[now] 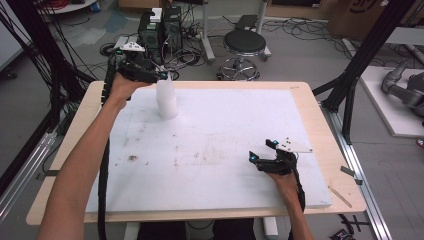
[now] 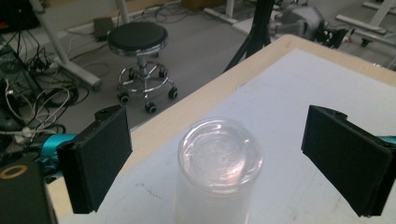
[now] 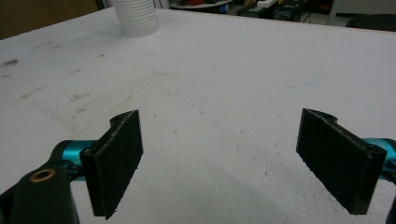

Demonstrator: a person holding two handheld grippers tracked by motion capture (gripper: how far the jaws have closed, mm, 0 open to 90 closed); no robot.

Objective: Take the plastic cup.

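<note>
The left gripper (image 2: 217, 158) hangs over the cups (image 2: 218, 172), jaws spread wide to either side and clear of them. The upturned stack stands at the far left of the white board (image 1: 225, 150). The right gripper (image 3: 219, 163), also released and empty, rests near the board's near right corner.

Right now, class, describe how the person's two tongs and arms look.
Both tongs, left tongs and right tongs, have flat black rectangular jaws on teal mounts. Each carries a grey three-cornered plate on top. A black ribbed cable trails along the left forearm. The arms show no sleeves.
</note>
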